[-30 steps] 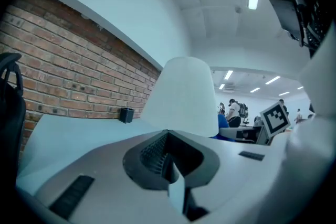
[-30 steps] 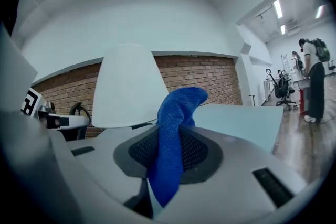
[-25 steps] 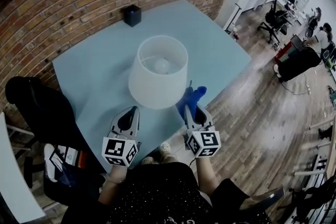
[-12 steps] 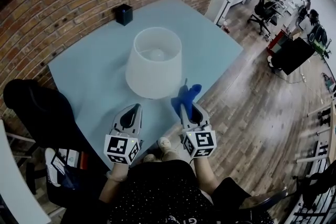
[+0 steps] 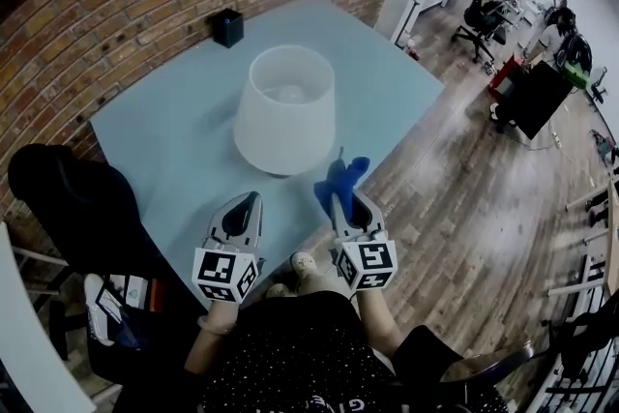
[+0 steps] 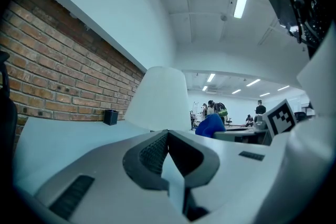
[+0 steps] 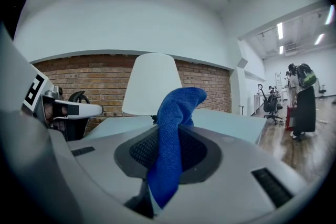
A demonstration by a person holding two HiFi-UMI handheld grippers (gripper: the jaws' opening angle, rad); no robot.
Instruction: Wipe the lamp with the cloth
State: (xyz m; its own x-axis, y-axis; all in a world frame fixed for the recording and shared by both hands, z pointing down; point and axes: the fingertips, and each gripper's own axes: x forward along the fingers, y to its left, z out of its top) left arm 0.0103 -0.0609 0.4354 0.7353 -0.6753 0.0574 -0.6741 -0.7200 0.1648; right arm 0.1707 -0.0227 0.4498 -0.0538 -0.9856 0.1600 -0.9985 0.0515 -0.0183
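White lamp [image 5: 286,111] upright mid-way across the pale blue table [image 5: 164,150], right gripper [image 5: 341,195] near and right of it, 2 jaws clamped on a blue cloth [image 5: 340,177] close to the shade, left gripper [image 5: 249,200] alongside, jaws pressed together on nothing, black box [image 5: 228,27] at the far edge.

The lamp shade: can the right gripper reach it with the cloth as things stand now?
Probably yes. The right gripper, shut on the blue cloth, is close beside the lower rim of the lamp shade, and nothing stands between them on the table.
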